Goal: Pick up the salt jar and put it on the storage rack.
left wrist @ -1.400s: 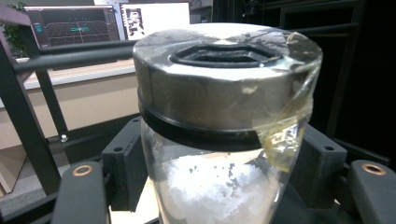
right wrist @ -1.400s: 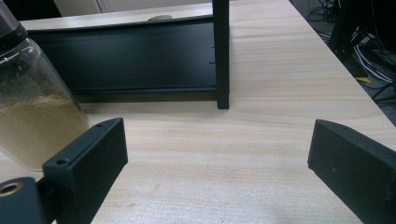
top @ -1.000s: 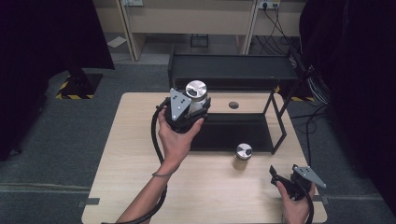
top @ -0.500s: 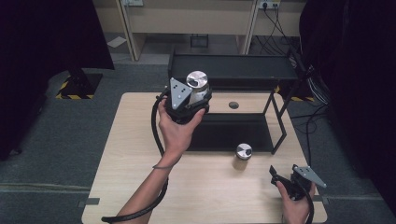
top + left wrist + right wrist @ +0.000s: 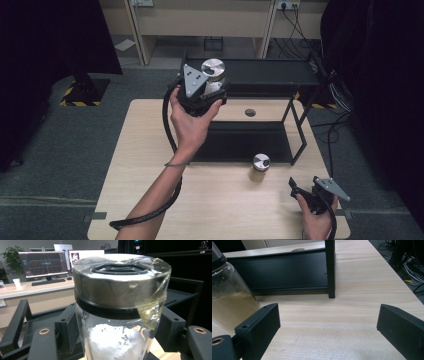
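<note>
Glass jar with a silver metal lid [image 5: 214, 70], part-filled with white powder, sits clamped between the black jaws of the left claw [image 5: 207, 89], raised level with the top tier of the black metal two-tier rack [image 5: 270, 70] at the far side of the pale wooden surface [image 5: 220, 210]. In the left gripper view the jar [image 5: 120, 315] stands upright, its jaws pressing the clear wall just under the lid; a torn strip of clear tape clings to the lid's edge. The step in hand appears to be setting this jar on the upper shelf. To do it well, keep the jar vertical, bring its base fully over the flat shelf before lowering, and release only once it rests there; smooth glass could slip in hard plastic jaws. A second glass jar with a silver lid [image 5: 260, 167], holding tan powder, stands on the surface just in front of the rack's lower tier. The right claw [image 5: 302, 192] rests near the surface's near right corner, jaws wide apart and empty.
</note>
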